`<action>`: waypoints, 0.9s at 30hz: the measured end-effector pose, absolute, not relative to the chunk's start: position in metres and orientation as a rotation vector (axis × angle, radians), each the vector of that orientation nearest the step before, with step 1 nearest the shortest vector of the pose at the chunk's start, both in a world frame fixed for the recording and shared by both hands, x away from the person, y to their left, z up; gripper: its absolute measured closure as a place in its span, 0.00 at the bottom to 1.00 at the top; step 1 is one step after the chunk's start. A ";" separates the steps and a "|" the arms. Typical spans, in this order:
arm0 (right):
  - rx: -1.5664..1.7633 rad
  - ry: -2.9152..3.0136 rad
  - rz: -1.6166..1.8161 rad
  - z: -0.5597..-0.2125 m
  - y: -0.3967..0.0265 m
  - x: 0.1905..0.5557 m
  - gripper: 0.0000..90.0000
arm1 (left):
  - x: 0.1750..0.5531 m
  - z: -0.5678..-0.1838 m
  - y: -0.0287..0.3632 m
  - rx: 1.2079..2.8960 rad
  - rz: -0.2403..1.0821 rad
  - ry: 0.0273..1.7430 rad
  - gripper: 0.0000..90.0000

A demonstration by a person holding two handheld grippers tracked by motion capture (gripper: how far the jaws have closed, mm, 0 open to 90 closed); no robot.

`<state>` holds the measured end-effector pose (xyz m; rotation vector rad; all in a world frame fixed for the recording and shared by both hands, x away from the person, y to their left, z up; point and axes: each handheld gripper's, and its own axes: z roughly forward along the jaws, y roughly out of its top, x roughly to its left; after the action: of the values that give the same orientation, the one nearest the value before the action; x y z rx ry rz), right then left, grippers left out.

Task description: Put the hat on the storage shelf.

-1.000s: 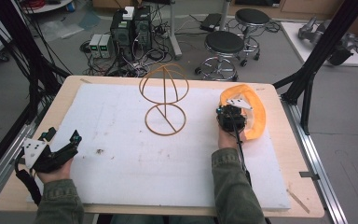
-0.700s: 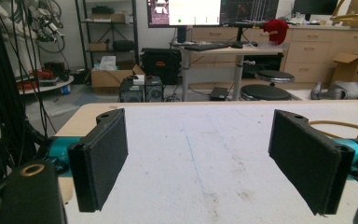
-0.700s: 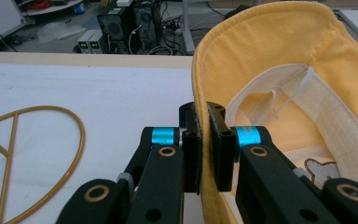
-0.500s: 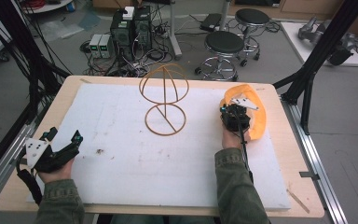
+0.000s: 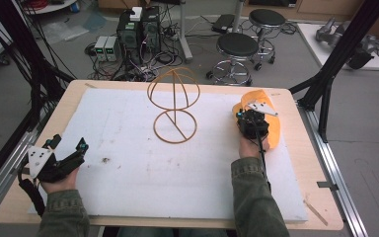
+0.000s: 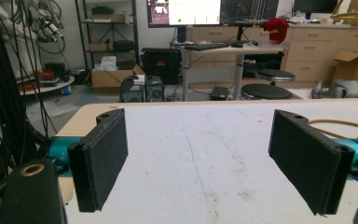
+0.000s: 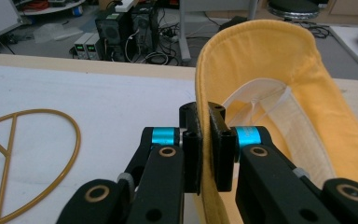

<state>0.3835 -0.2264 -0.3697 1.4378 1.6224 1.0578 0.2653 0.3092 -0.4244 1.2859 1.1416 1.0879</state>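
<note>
A yellow fabric hat [image 5: 272, 134] lies at the right side of the white board, its pale lining [image 7: 279, 116] facing up. My right gripper [image 5: 247, 115] is shut on the hat's brim [image 7: 206, 140], which stands pinched between the two black pads [image 7: 193, 144]. A gold wire hat stand [image 5: 174, 106] rises from a ring base at the board's middle, to the left of that gripper; part of the ring [image 7: 76, 140] is in the right gripper view. My left gripper [image 5: 69, 143] rests near the board's front left corner, open, with nothing between its pads [image 6: 105, 158].
A white foam board [image 5: 128, 163] covers most of the wooden table [image 5: 321, 197]. Black frame posts [image 5: 335, 64] flank the table. Stools [image 5: 238, 44] and computer boxes [image 5: 138, 29] with cables stand on the floor beyond the far edge.
My right gripper has shifted slightly to the right with the hat's brim in it, and the hat has shifted with it. The left gripper has not moved.
</note>
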 end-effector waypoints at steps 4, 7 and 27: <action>1.423 1.616 1.076 -0.364 -0.229 0.380 0.95 | 0.266 -0.425 0.309 1.288 1.086 1.139 0.22; 1.420 1.604 1.105 -0.359 -0.231 0.377 0.95 | 0.266 -0.424 0.309 1.288 1.085 1.137 0.22; 1.243 1.610 1.298 -0.305 -0.215 0.328 0.95 | 0.266 -0.424 0.306 1.299 1.066 1.123 0.22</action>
<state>0.3278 -0.2148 -0.3046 1.2434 1.6101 1.2982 0.2661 0.3065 -0.4240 1.2994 1.1235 1.0659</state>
